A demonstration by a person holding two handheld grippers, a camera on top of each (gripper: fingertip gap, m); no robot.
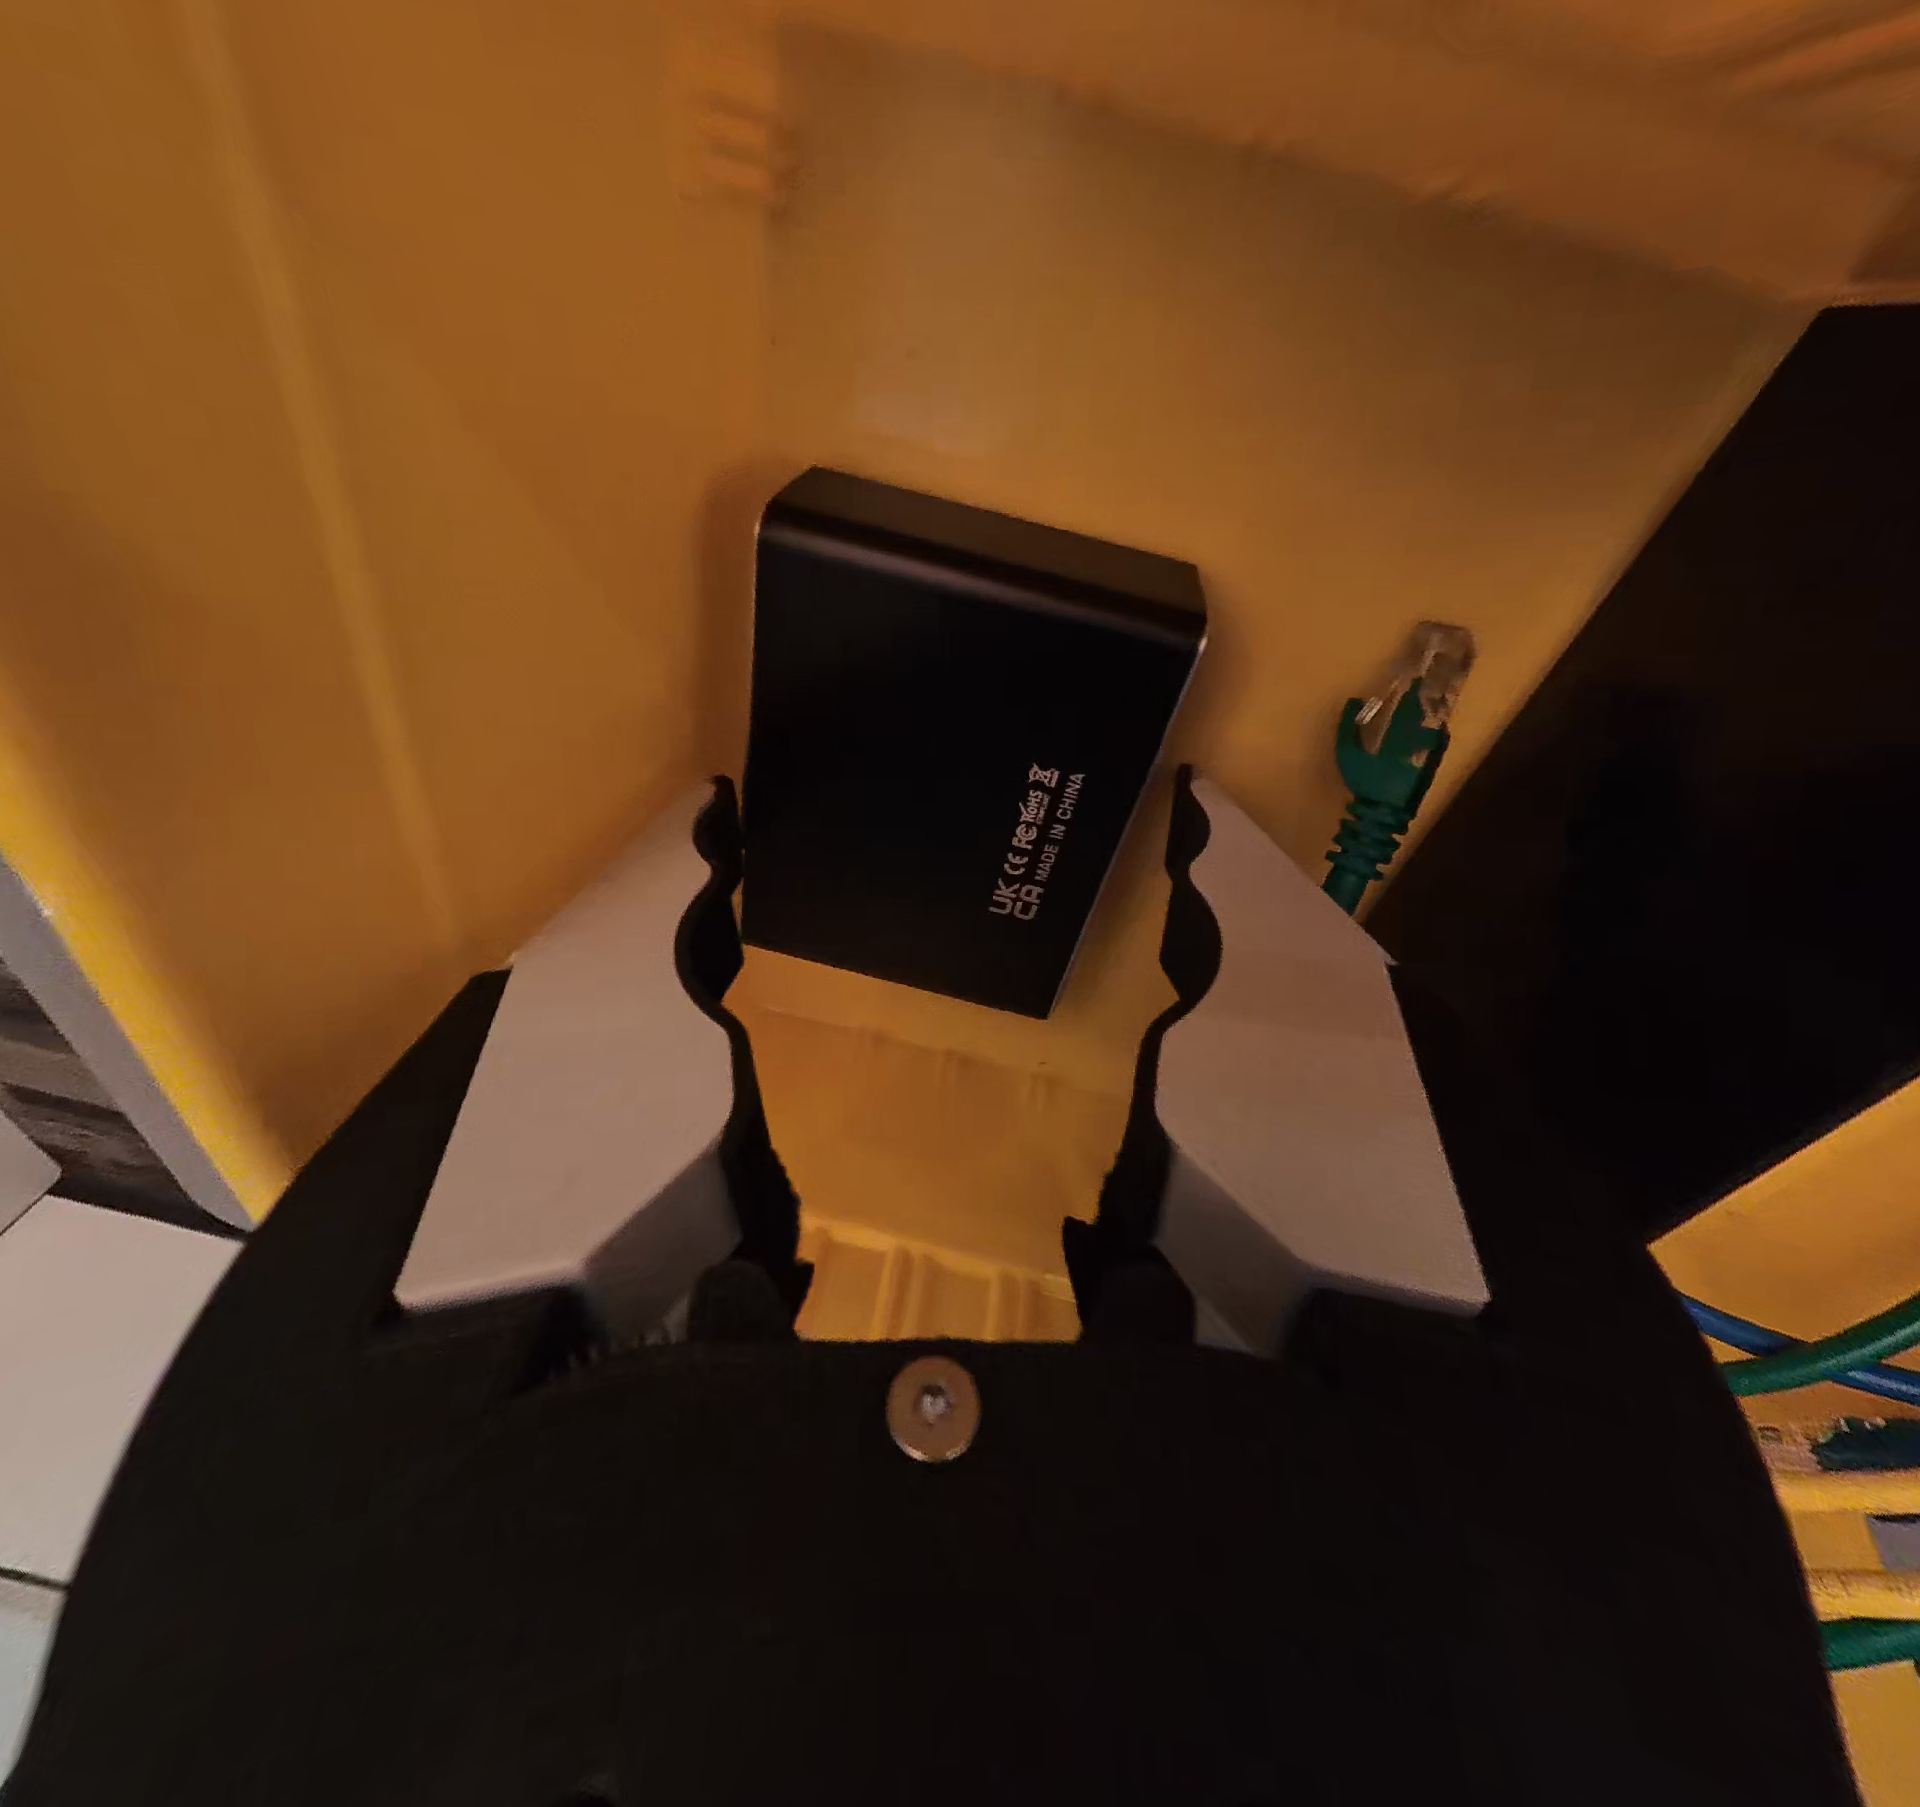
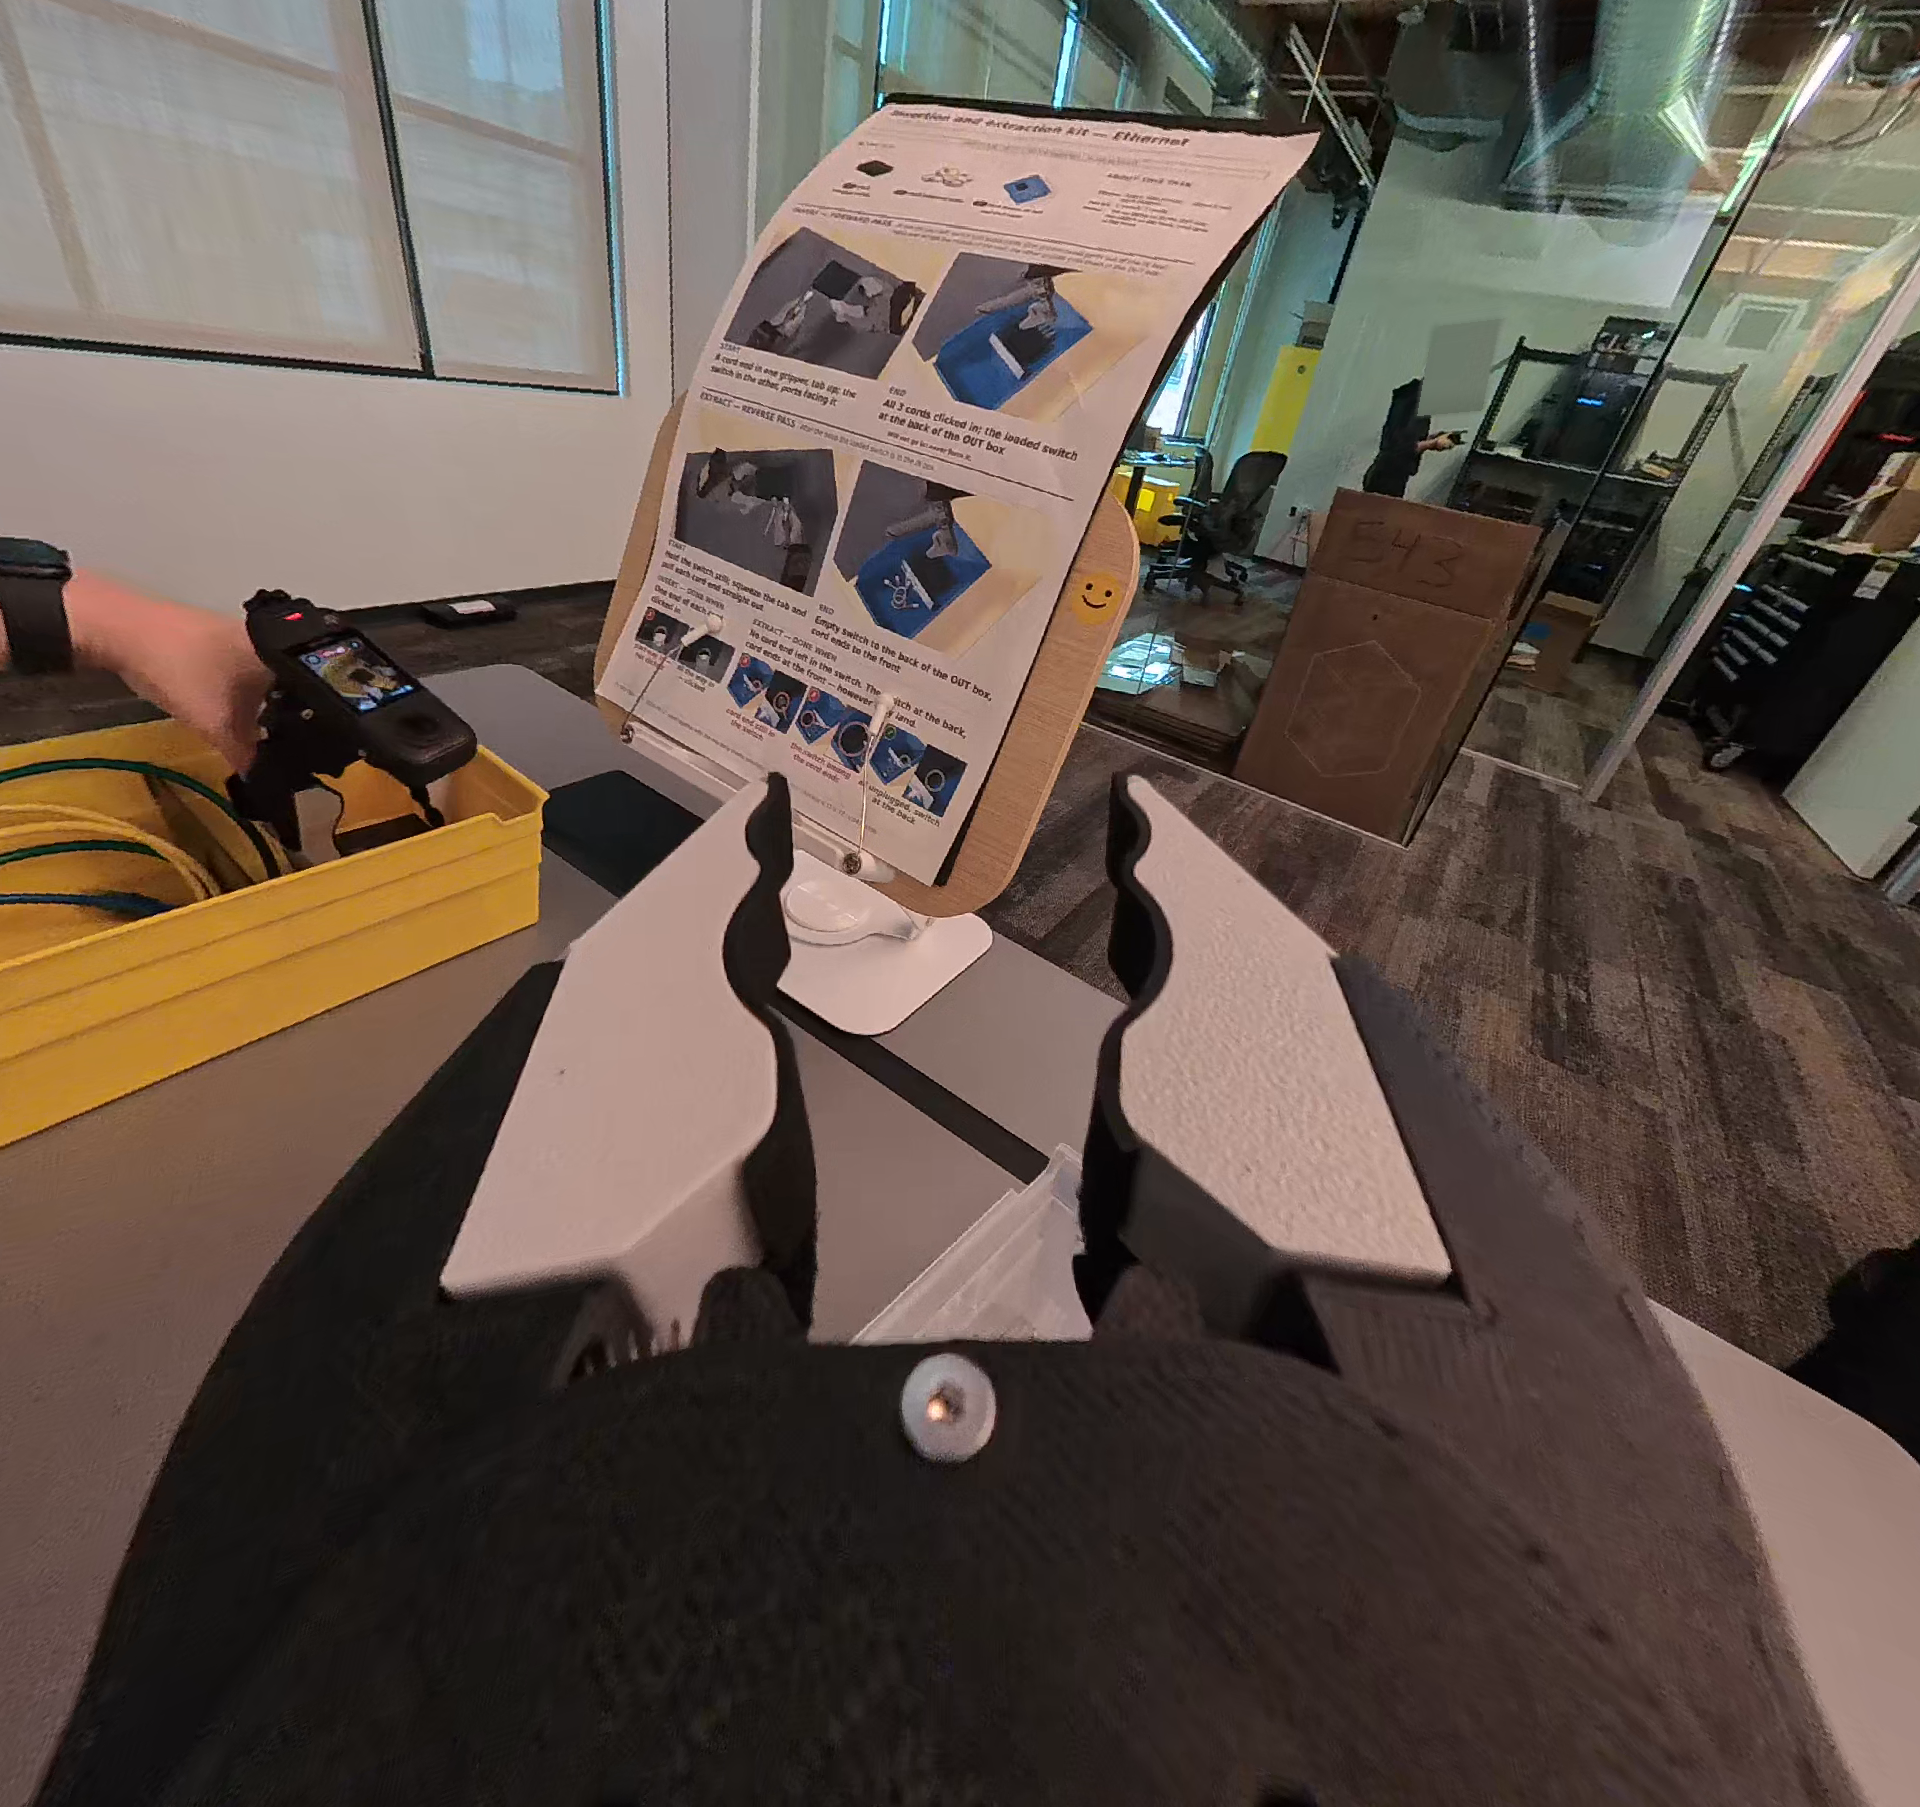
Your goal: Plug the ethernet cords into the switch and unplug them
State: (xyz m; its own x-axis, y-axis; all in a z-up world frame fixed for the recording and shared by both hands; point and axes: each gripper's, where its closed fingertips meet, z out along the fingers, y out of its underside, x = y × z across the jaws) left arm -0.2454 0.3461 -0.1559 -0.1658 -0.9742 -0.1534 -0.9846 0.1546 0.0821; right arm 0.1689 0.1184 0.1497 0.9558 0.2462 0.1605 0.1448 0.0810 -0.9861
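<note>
In the left wrist view I look down into a yellow bin (image 1: 468, 510). A black switch (image 1: 935, 739) lies flat on its floor, underside with white print facing up. My left gripper (image 1: 951, 796) is open, its jaws on either side of the switch's near half; the left finger is about at its edge. A green ethernet cord's plug (image 1: 1397, 718) lies just right of the switch, unplugged. My right gripper (image 2: 948, 791) is open and empty above the grey table (image 2: 208, 1290), away from the bin.
The yellow bin (image 2: 312, 926) stands at the table's left with yellow, green and blue cords (image 2: 94, 853); a hand (image 2: 156, 656) holds the left gripper's body (image 2: 353, 708) in it. An instruction sheet on a white stand (image 2: 914, 469) is ahead. A dark panel (image 1: 1662, 770) sits right of the switch. The gap from one gripper's tips to the other's is roughly 55 centimetres.
</note>
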